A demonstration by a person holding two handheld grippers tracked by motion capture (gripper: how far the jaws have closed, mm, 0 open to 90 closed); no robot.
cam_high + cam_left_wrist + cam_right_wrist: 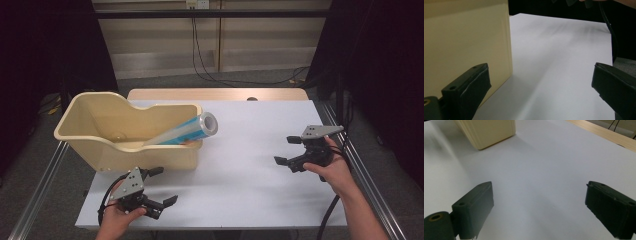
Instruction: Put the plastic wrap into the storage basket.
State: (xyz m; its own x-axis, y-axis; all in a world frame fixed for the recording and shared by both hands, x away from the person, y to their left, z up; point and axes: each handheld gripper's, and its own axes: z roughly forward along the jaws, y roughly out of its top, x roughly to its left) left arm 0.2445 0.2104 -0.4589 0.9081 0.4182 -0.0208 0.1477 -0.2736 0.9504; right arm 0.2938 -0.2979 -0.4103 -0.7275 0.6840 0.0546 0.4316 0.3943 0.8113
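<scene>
Leaning out of the far-left tub (100, 142), the roll (187, 131) lies ungrasped; both hand-held grippers, left (161, 186) and right (285, 150), hover over the desk (250, 165) with jaws apart; next, likely reaching in for it.

The high view is looking forward and down from above the near edge, taking in the whole white worktop (240, 150). Each gripper view is sitting low and close over that surface, looking out between its own fingers. All three are sharing the cream tub (125, 135) (466, 42) (487, 131).
</scene>
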